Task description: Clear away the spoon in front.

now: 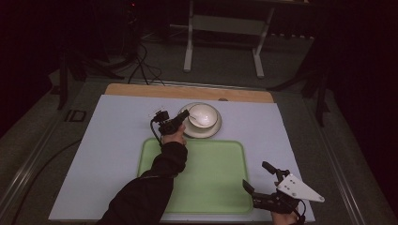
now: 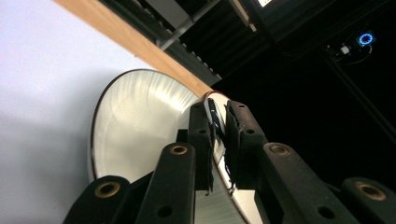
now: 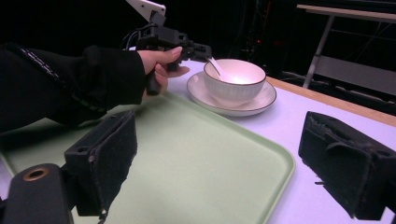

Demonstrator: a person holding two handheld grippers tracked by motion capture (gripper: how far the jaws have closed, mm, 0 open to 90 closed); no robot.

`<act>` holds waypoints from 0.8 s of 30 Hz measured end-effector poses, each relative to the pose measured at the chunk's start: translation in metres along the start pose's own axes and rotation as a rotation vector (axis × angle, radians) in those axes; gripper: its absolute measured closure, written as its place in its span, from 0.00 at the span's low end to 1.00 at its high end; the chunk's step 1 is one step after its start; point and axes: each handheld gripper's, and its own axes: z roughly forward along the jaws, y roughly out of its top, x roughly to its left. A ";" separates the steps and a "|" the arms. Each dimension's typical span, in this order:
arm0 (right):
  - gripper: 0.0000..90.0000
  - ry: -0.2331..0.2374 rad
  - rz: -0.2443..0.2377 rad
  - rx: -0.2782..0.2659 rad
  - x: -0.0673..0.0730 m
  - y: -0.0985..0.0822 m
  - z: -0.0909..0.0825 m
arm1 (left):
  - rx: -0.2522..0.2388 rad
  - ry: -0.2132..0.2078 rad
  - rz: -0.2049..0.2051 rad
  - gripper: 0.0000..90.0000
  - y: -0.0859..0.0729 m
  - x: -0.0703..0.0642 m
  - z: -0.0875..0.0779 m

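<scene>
Dark room behind, with a white table frame (image 1: pixel 224 33) and black cables (image 1: pixel 141 65) on the grey floor. Nearer, a counter (image 1: pixel 117 140) with a pale lilac cover and a wooden strip (image 1: pixel 187 92) along its far edge.

On the counter, close to the near edge: a light green tray (image 1: pixel 211 178), bare. Just past the tray's far edge, toward the middle of the far side: a white saucer (image 1: pixel 206 131) carrying a white bowl (image 1: pixel 202 115), and in the bowl a white spoon (image 1: pixel 201 121) with the handle leaning toward the left rim.

Left hand-held gripper (image 1: pixel 184 114) reaching from a black sleeve (image 1: pixel 150 187) that lies across the tray's left part. Jaws close together at the bowl's left rim. Seen from the left gripper view, clamped on the thin rim of the bowl, with 1 jaw on each side of it, and the saucer lying just beneath.

Right hand-held gripper (image 1: pixel 257 176) near the counter's near right corner, over the tray's near right corner, grey 3-cornered plate (image 1: pixel 299 187) on top. Jaws wide apart, holding nothing, pointed across the tray toward the bowl.
</scene>
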 end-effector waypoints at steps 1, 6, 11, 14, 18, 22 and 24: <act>0.13 0.001 0.000 0.000 0.000 0.000 0.000 | -0.002 -0.003 0.002 0.91 0.000 -0.001 0.000; 0.13 -0.001 0.001 -0.003 0.000 0.000 0.000 | 0.003 -0.019 0.009 0.93 0.001 -0.005 0.000; 0.13 -0.001 0.003 -0.004 0.000 0.000 0.000 | 0.016 -0.019 0.051 0.94 0.003 -0.012 0.002; 0.13 -0.001 0.004 -0.004 0.000 0.000 0.000 | 0.027 -0.029 0.065 0.94 0.003 -0.015 0.002; 0.13 0.003 0.005 -0.004 -0.001 0.000 0.000 | 0.036 -0.052 0.087 0.94 0.004 -0.021 0.004; 0.13 0.004 0.010 -0.004 -0.001 0.000 0.000 | 0.046 -0.068 0.109 0.94 0.007 -0.029 0.003; 0.13 0.005 0.010 -0.004 -0.001 0.000 0.000 | 0.054 -0.077 0.116 0.94 0.009 -0.033 0.003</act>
